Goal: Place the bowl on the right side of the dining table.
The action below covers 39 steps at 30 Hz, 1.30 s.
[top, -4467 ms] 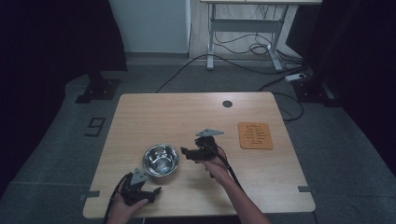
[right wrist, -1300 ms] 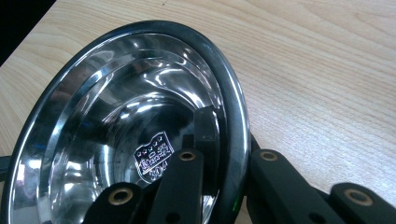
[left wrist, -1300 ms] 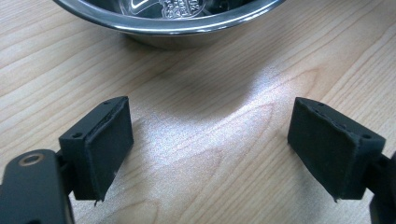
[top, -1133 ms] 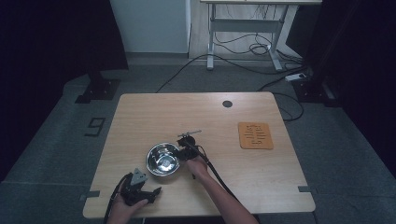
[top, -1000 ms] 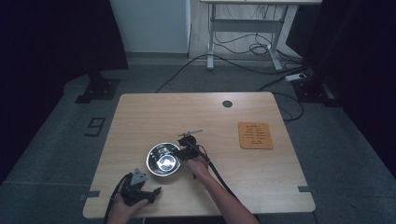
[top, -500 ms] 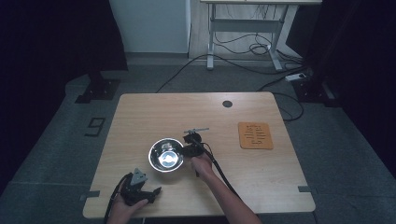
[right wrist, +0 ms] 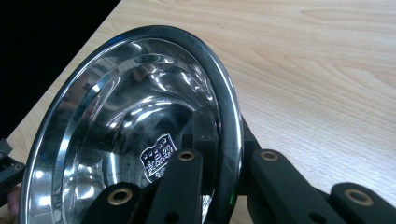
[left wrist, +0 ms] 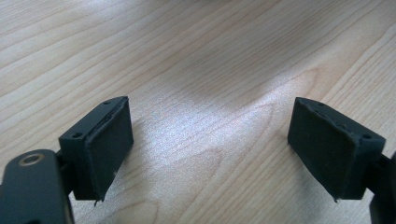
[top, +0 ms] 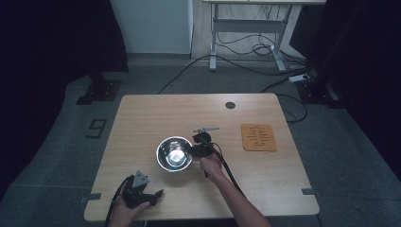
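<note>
Fingers of the right gripper [top: 193, 152] pinch the steel bowl's [top: 174, 154] rim at frame centre; left gripper [left wrist: 210, 154] gapes wide, lower left.

Dim, dark surroundings in the high view; lit table [top: 142, 123]. Glare patches inside steel bowl [right wrist: 130, 140], soft sheen on wood.

The right claw [top: 197, 147] is being held clamped, arm stretched far; the left claw [top: 142, 196] is being kept spread, near.

R gripper [right wrist: 219, 154] clamps rim of shiny round steel bowl [right wrist: 116, 116], one jaw inside, one outside; bowl tilted above light wood table [right wrist: 327, 70], near its edge.
</note>
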Each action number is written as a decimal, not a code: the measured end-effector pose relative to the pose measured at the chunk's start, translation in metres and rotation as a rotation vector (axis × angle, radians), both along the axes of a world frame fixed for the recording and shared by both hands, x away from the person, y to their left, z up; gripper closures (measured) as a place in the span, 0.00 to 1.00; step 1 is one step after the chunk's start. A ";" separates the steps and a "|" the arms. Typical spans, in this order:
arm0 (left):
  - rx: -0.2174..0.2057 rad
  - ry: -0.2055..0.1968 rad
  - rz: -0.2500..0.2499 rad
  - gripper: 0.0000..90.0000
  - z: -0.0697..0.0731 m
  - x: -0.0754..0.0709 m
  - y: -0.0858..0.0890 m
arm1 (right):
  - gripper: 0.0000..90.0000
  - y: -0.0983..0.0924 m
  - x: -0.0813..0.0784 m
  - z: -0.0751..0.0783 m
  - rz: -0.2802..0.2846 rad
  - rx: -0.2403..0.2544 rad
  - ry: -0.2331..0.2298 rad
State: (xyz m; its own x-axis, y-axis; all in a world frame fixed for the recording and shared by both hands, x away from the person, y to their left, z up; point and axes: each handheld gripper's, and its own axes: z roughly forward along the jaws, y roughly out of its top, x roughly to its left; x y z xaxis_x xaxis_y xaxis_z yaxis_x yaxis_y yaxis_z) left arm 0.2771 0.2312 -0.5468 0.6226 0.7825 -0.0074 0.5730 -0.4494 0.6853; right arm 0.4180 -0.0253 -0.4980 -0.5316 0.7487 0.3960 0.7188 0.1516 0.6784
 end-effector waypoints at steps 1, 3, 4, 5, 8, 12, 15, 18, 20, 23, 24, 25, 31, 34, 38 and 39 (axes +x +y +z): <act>0.000 0.000 0.000 0.15 0.000 0.000 0.000 | 0.96 -0.002 0.000 0.001 -0.003 0.002 -0.001; 0.000 0.000 0.000 0.15 0.000 0.000 0.000 | 0.96 -0.004 0.000 0.002 -0.004 0.005 -0.004; 0.000 0.000 0.000 0.15 0.000 0.000 0.000 | 0.96 -0.006 0.000 0.003 -0.001 0.004 -0.008; 0.000 0.001 0.000 0.15 0.000 0.000 0.000 | 0.96 -0.007 0.000 0.003 -0.005 0.005 -0.007; 0.000 0.000 0.000 0.15 0.000 0.000 0.000 | 0.96 -0.011 0.000 0.004 -0.008 0.007 -0.008; 0.000 0.000 0.000 0.15 0.000 0.000 0.000 | 0.96 -0.015 0.000 0.005 -0.013 0.010 -0.013; -0.001 0.000 0.001 0.15 0.000 0.000 0.000 | 0.96 -0.019 0.000 0.006 -0.014 0.011 -0.019; 0.000 0.000 0.000 0.15 0.000 0.000 0.000 | 0.96 -0.023 -0.001 0.007 -0.019 0.012 -0.022; 0.000 0.000 0.000 0.15 0.000 0.000 0.000 | 0.96 -0.026 -0.001 0.007 -0.024 0.010 -0.025; 0.000 0.000 0.001 0.15 0.000 0.000 0.000 | 0.96 -0.031 0.000 0.008 -0.030 0.013 -0.026; 0.000 0.000 0.000 0.15 0.000 0.000 0.000 | 0.96 -0.032 0.000 0.009 -0.035 0.016 -0.027; 0.000 0.000 0.000 0.15 0.000 0.000 0.000 | 0.96 -0.033 0.000 0.009 -0.035 0.016 -0.028; 0.000 0.000 0.000 0.15 0.000 0.000 0.000 | 0.96 -0.041 0.002 0.010 -0.049 0.020 -0.031; 0.000 0.000 0.001 0.15 0.000 0.000 0.000 | 0.96 -0.044 0.002 0.010 -0.056 0.020 -0.030; 0.000 0.000 0.000 0.15 0.000 0.000 0.000 | 0.96 -0.049 0.003 0.011 -0.066 0.020 -0.030; 0.000 0.000 0.001 0.15 0.000 0.000 0.000 | 0.96 -0.050 0.004 0.011 -0.067 0.019 -0.030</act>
